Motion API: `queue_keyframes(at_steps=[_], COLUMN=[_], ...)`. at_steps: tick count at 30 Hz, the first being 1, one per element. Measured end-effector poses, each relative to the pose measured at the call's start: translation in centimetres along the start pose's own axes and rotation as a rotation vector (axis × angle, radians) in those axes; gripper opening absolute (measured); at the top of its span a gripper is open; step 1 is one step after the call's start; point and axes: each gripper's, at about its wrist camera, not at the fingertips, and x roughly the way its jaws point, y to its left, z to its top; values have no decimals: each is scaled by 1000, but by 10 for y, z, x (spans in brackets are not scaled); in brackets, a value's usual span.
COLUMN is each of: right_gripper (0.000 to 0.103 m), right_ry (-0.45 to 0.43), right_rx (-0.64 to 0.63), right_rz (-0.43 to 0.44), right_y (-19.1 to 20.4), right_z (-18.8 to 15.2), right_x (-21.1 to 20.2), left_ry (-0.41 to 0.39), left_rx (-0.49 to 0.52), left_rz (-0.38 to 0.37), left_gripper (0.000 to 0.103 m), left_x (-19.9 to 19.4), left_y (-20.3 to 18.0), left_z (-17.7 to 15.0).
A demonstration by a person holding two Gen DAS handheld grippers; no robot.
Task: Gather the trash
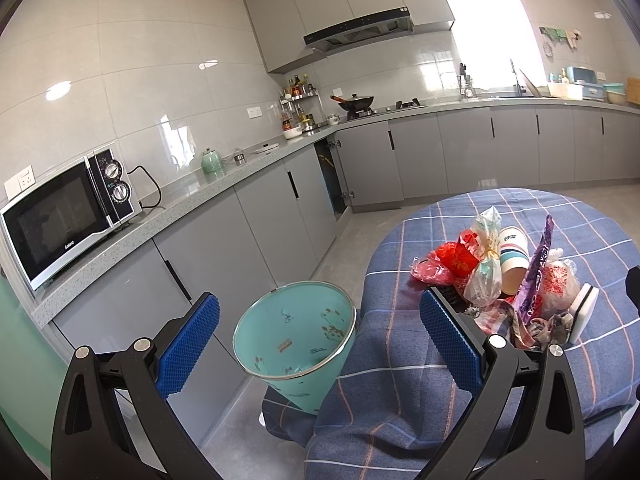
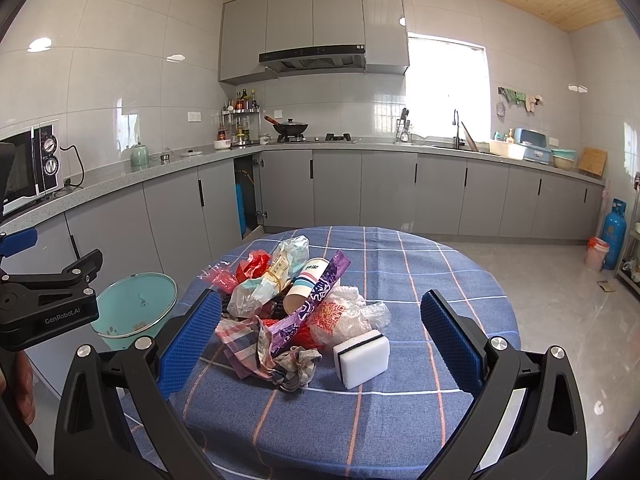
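A pile of trash [image 2: 296, 300] lies on the round table with a blue checked cloth [image 2: 400, 420]: plastic bags, a paper cup [image 2: 306, 286], a purple wrapper [image 2: 316, 300], crumpled paper and a white sponge [image 2: 362, 358]. The pile also shows in the left wrist view [image 1: 504, 276]. A teal bin [image 1: 296, 336] stands on the floor left of the table; it also shows in the right wrist view [image 2: 134, 310]. My left gripper [image 1: 320, 344] is open and empty above the bin. My right gripper [image 2: 320, 344] is open and empty, just short of the pile.
Grey kitchen cabinets and a counter run along the left and far walls. A microwave [image 1: 68, 216] sits on the left counter. One cabinet door [image 2: 246, 196] stands open. A blue gas cylinder [image 2: 614, 234] and a small bin stand at the far right.
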Motion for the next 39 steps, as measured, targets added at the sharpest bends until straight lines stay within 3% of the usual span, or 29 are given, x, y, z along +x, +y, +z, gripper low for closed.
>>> queue_keyframes(at_steps=[23, 31, 39], right_gripper=[98, 98, 98], right_ry=[9, 30, 78], right_rx=[4, 45, 58], right_rz=[-14, -129, -180], right_y=[-9, -40, -54], right_z=[-1, -18, -39], right_x=[3, 27, 50], left_ry=[9, 41, 46], left_rx=[6, 5, 25], left_rz=[-6, -38, -118], left_gripper=[99, 99, 99], left_x=[6, 28, 47], left_y=[-5, -20, -52], left_z=[-4, -18, -25])
